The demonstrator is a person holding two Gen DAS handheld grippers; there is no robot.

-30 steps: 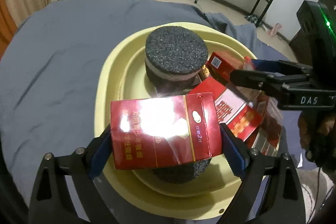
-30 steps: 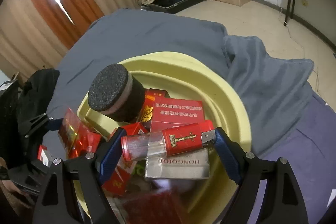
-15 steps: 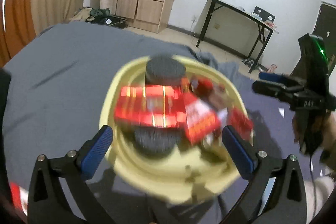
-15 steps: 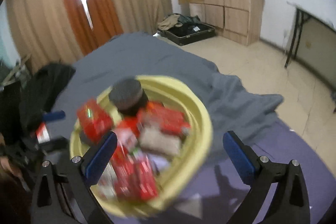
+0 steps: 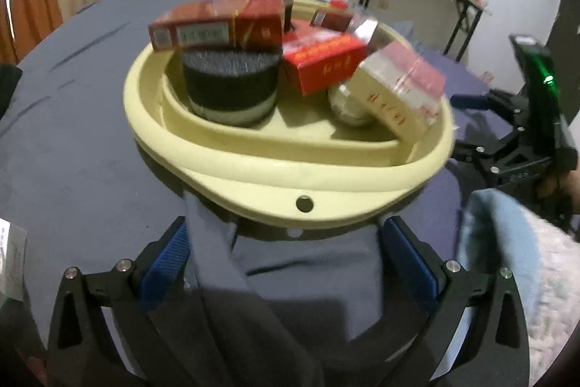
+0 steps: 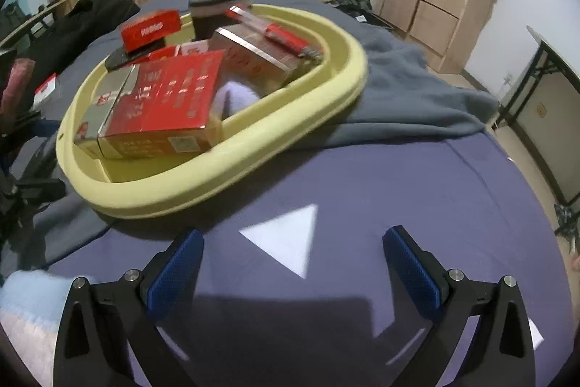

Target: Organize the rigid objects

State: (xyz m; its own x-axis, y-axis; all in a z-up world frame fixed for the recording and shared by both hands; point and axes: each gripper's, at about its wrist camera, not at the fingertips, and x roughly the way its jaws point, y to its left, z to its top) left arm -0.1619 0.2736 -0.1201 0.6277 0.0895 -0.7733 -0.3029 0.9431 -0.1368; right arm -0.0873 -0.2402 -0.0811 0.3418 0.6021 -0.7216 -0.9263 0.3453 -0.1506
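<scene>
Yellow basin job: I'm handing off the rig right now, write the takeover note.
Left gripper: open, empty, near the yellow basin's rim.
Right gripper: open, empty, over the bedsheet.
In the basin: red boxes, two black foam cylinders, red tube on top.
Left: one small red-and-white box lies on the bed outside the basin; it probably goes in next.

- We see a pale yellow oval plastic basin [image 5: 253, 169] sitting on the bed.
- A round black foam puck [image 5: 232, 89] stands inside it, at the left of the left wrist view.
- A long red card box [image 5: 217, 26] lies flat on top of that puck.
- More red boxes [image 6: 159, 100] lean in a heap beside it.
- A red and clear lighter [image 6: 275, 31] lies on top of the heap.
</scene>
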